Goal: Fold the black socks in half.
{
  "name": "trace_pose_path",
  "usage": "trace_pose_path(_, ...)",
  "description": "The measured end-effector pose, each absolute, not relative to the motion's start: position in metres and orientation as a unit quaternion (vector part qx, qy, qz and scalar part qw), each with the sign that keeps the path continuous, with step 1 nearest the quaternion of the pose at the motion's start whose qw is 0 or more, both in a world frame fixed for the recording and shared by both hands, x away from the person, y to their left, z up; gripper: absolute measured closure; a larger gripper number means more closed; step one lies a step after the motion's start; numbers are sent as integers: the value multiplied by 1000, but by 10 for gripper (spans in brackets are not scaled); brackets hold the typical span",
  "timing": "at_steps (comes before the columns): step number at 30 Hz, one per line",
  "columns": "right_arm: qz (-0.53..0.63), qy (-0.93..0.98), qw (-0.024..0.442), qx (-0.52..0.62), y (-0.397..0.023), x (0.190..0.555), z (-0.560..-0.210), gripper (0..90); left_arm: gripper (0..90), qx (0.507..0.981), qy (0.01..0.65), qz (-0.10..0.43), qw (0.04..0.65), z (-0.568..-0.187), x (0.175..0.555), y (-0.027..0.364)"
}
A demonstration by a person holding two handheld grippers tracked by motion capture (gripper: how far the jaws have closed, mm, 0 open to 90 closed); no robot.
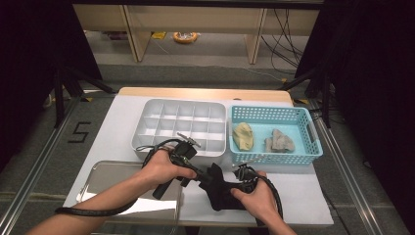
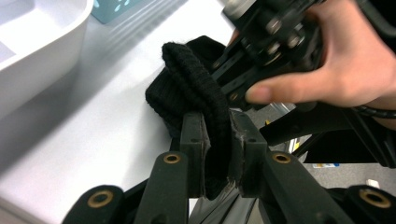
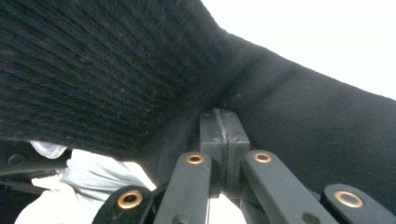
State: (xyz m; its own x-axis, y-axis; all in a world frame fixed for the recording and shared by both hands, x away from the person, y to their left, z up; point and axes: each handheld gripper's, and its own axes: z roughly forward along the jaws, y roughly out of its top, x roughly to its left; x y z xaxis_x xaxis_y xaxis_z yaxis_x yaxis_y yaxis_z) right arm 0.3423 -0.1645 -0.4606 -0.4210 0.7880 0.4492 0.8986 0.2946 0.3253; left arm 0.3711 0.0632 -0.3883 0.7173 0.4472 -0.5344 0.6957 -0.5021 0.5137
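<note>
Both tools clamp one black knitted sock (image 1: 221,188) at the counter's (image 1: 122,122) 6 o'clock edge: left tool (image 2: 218,140), right tool (image 3: 219,135).

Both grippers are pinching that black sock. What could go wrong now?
The left gripper pinches only a thick fold of the black sock, so it might slip out if pulled. The right gripper clamps it too, so tugging apart could stretch the knit. The sock hangs near the table's front edge and might drop off if released.

One black sock (image 1: 222,188), two baskets' socks (image 1: 243,136), two grippers (image 1: 203,177), one tray (image 1: 105,176).
</note>
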Motion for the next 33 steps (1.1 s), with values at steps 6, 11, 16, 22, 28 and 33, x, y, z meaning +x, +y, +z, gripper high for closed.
trace_pose_path(6,-269,-795,91,-536,-169,346,-459,900,769,850,334,-172,369,-390,371,65)
trace_pose_path(11,-271,-802,99,-522,-157,345,-464,900,770,850,331,-168,374,-387,371,65)
trace_pose_path(16,-271,-804,100,-520,-148,344,-466,900,771,849,335,-163,375,-384,371,66)
trace_pose_path(22,-286,-810,101,-503,-137,348,-469,900,773,848,334,-159,379,-383,371,66)
trace_pose_path(28,-284,-803,107,-513,-131,349,-469,900,773,848,333,-157,381,-382,372,68)
trace_pose_path(33,-291,-800,110,-512,-130,347,-470,900,773,848,335,-155,380,-382,371,70)
